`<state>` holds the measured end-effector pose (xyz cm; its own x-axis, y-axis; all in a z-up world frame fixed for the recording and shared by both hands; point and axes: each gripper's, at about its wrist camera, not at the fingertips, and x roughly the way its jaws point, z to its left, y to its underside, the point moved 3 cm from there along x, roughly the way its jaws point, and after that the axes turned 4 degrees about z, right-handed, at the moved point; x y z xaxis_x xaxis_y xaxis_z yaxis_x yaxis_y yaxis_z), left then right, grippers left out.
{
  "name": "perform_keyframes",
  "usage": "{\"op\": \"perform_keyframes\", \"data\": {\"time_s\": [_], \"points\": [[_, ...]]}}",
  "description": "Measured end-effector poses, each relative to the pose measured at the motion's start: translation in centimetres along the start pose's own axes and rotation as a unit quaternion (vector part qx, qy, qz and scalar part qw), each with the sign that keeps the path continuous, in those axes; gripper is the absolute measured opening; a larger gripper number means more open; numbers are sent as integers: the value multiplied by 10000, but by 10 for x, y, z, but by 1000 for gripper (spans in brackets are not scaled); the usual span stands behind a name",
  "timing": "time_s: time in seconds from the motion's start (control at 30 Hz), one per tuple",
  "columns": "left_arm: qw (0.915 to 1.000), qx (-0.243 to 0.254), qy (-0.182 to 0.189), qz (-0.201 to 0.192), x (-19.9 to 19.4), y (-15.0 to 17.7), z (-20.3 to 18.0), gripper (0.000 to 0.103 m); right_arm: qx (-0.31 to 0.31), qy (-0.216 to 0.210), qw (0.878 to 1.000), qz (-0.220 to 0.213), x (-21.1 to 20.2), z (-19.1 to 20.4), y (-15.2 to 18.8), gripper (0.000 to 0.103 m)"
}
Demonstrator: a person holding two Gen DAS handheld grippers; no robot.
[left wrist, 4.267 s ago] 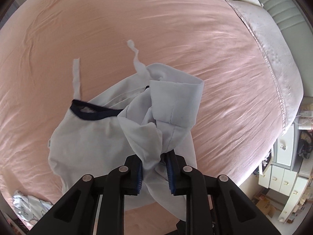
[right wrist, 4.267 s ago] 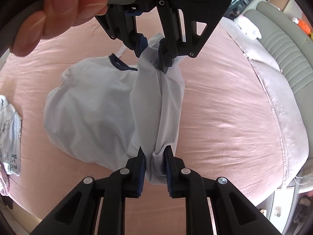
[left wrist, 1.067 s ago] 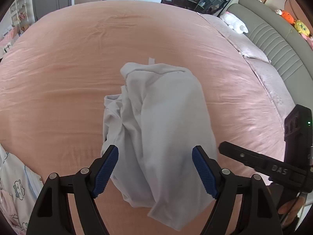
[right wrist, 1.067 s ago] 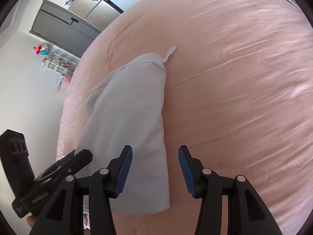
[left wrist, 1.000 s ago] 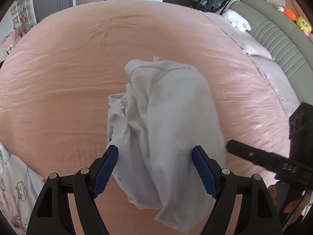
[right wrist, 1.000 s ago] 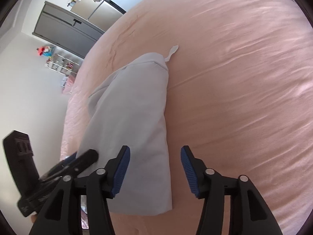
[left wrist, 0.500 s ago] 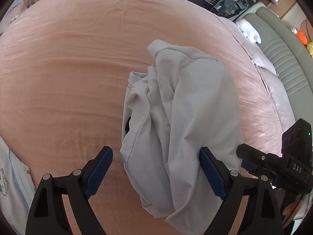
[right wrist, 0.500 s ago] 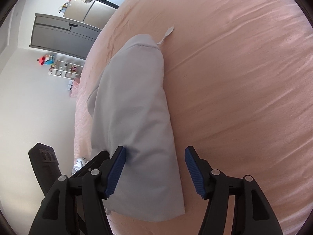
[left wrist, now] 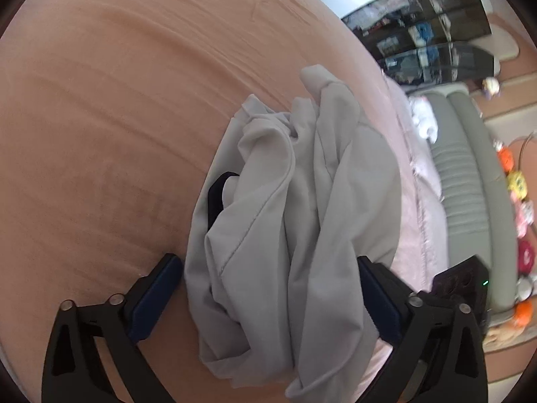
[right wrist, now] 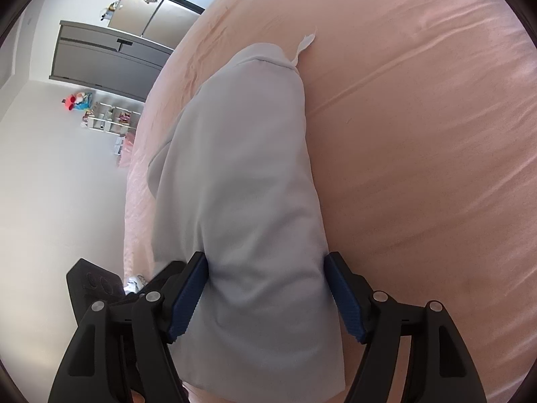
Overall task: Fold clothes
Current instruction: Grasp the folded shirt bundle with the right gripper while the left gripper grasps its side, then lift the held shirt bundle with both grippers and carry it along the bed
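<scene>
A pale grey garment (left wrist: 295, 228) lies folded into a long, rumpled bundle on the pink bed sheet (left wrist: 100, 107). A dark navy trim (left wrist: 214, 194) shows at its left side. In the right wrist view the garment (right wrist: 248, 174) looks smooth, with a white tie (right wrist: 303, 45) at its far end. My left gripper (left wrist: 268, 302) straddles the near end, jaws opening, the cloth between the fingers and not squeezed. My right gripper (right wrist: 265, 295) straddles the bundle as well, jaws opening, its blue pads (right wrist: 342, 295) at the cloth's edges.
A grey padded headboard (left wrist: 470, 184) with plush toys runs along the bed's right side, with dark shelves (left wrist: 436, 33) behind. A grey wardrobe (right wrist: 107, 57) and a toy rack (right wrist: 107, 117) stand beyond the bed. The other gripper's body (right wrist: 94, 285) sits close at lower left.
Both grippers let go of the lifted garment, which now lies on the bed. Over the last second both sank towards it, widened their jaws and came to straddle it; the left one rolled.
</scene>
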<state>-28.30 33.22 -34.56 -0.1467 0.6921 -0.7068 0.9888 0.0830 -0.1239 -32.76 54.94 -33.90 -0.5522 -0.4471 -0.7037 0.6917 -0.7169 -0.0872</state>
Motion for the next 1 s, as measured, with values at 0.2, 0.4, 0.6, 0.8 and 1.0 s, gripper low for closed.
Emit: {"op": "perform_keyframes", "data": {"time_s": [0.2, 0.4, 0.6, 0.8, 1.0], "points": [[9995, -213, 229, 75, -8, -2, 9, 103, 129, -138, 9998, -41, 10, 2, -4, 73], [9990, -211, 385, -7, -16, 4, 7, 103, 234, -309, 9992, -115, 22, 7, -9, 78], [9994, 325, -83, 10, 0, 7, -9, 103, 531, -539, 9968, -244, 30, 3, -11, 78], [9990, 267, -190, -289, 0, 8, -8, 103, 853, -759, 9930, -303, 28, -7, -12, 79], [9993, 295, 65, -238, 0, 10, -15, 98, 899, -835, 9915, -440, 11, -15, 2, 79]]}}
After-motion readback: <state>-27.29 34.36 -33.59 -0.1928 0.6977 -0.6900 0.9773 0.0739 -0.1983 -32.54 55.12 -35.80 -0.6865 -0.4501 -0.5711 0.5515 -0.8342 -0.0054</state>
